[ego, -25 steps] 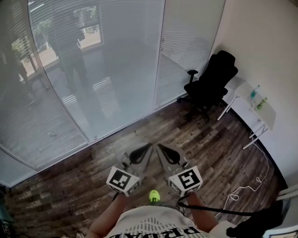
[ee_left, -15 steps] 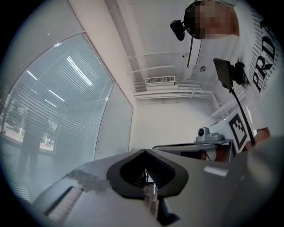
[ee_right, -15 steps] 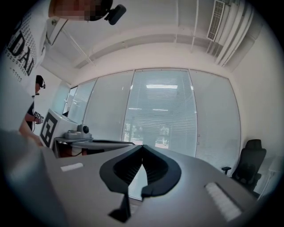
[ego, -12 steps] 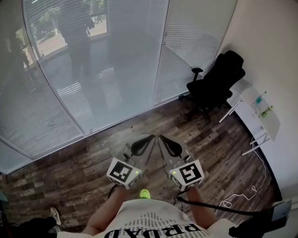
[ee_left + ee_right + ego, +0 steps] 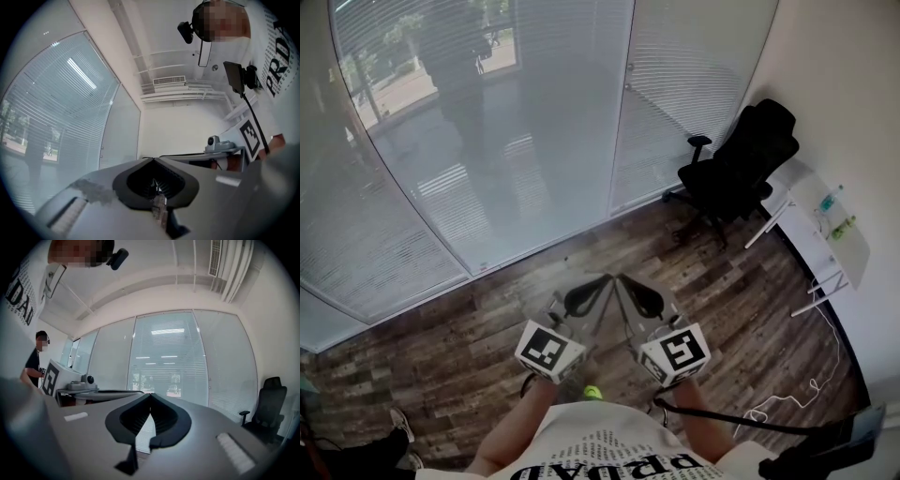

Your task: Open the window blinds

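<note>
White slatted window blinds (image 5: 412, 225) hang shut behind a curved glass wall across the far side of the room; they also show in the right gripper view (image 5: 168, 366) and the left gripper view (image 5: 61, 108). Both grippers are held side by side, low and level, in front of the person's body, well short of the glass. The left gripper (image 5: 605, 278) is shut with nothing in it, its jaws meeting at the tip (image 5: 152, 160). The right gripper (image 5: 620, 278) is shut and empty too (image 5: 150, 395). Their tips almost touch each other.
A black office chair (image 5: 741, 164) stands in the right corner beside a white folding table (image 5: 839, 230) with bottles on it. A white cable (image 5: 787, 398) lies on the wood floor (image 5: 487, 309). Another person (image 5: 35, 363) stands behind at the left.
The person has stepped forward toward the glass wall, carrying both grippers along. Both stay shut and side by side. The chair and table have slid right in the head view.
</note>
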Available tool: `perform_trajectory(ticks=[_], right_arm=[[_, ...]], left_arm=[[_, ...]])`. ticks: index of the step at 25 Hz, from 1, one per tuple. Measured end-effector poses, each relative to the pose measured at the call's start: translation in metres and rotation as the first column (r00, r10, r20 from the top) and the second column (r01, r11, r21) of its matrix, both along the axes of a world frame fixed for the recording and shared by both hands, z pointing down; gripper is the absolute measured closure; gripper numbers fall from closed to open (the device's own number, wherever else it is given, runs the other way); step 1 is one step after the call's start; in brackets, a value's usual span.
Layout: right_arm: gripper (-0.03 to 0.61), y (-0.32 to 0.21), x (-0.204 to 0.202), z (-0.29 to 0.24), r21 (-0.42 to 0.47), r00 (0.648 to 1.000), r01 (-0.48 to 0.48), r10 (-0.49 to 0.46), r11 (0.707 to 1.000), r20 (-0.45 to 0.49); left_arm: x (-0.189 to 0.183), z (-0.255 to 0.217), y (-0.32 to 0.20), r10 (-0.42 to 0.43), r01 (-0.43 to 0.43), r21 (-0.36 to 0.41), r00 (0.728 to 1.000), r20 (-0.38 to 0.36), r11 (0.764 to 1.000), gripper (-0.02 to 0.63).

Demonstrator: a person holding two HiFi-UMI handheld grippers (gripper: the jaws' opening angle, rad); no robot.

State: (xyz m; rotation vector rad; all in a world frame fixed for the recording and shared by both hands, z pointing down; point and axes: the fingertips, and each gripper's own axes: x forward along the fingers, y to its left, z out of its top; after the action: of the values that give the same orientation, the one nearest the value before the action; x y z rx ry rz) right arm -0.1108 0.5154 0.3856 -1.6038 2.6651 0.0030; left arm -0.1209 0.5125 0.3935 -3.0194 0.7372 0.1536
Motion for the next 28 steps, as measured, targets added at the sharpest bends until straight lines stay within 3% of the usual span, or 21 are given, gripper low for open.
perform_trajectory(ticks=[6, 12, 28], right_arm=[[0.569, -0.03, 0.005, 0.001, -0.002, 1.0, -0.005, 0.005, 1.0, -0.023], [0.569, -0.069, 0.009, -0.004, 0.006, 0.999, -0.013, 0.013, 1.0, -0.046], [0.569, -0.188, 0.003, -0.007, 0.001, 0.998, -0.062, 0.062, 0.998, -0.027]], left_arm=[[0.006, -0.01, -0.028, -0.009, 0.007, -0.036, 0.999, -0.046, 0.999, 0.62], [0.01, -0.018, -0.067, -0.01, 0.008, -0.022, 0.998, -0.061, 1.0, 0.62], [0.004, -0.016, -0.185, 0.032, -0.035, -0.047, 0.997, -0.064, 0.998, 0.621]])
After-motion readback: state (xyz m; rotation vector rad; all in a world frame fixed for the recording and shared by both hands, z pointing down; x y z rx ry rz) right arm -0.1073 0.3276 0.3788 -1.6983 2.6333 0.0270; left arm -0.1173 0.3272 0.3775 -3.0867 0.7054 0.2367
